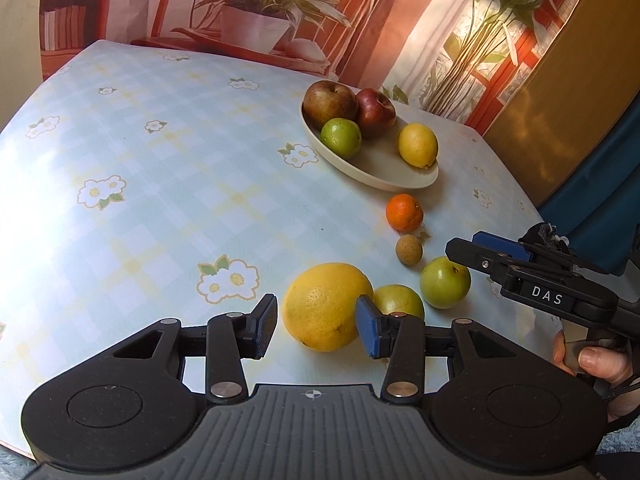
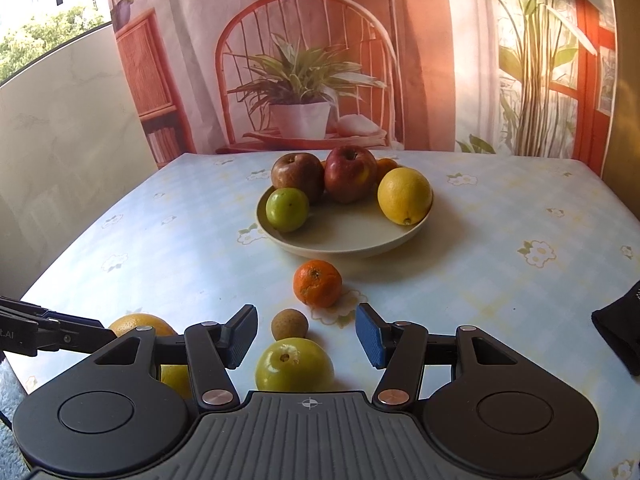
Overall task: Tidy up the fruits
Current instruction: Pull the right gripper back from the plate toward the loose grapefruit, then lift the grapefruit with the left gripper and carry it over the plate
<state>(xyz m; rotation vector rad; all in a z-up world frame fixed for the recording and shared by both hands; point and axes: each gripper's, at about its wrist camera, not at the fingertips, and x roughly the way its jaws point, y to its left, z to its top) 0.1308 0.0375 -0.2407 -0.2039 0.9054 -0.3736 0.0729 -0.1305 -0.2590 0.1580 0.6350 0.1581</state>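
Left wrist view: the left gripper [image 1: 316,326] hovers low over the desk [image 1: 140,152], its jaws apart around a large yellow grapefruit [image 1: 326,306]; the blue pad on the right overlaps the fruit's edge, while the dark pad on the left stands clear of it, so no grip is made. Behind the grapefruit lies a yellow-green fruit [image 1: 400,300], mostly hidden in the right wrist view. Further right sit a green apple [image 1: 445,282], a small brown fruit [image 1: 409,249] and a tangerine [image 1: 404,212]. This view alone shows the right gripper from the side, with the person's hand [image 1: 596,364] on its handle. Right wrist view: the right gripper [image 2: 306,336] has its jaws apart and empty, with the green apple [image 2: 294,364] just below and between them, the small brown fruit [image 2: 289,324] beyond it, then the tangerine [image 2: 317,283]. The bowl [image 2: 344,240] holds two red apples [image 2: 350,174], a green fruit [image 2: 287,209] and a lemon [image 2: 405,195]; only here does an orange fruit [image 2: 386,166] show behind the lemon.
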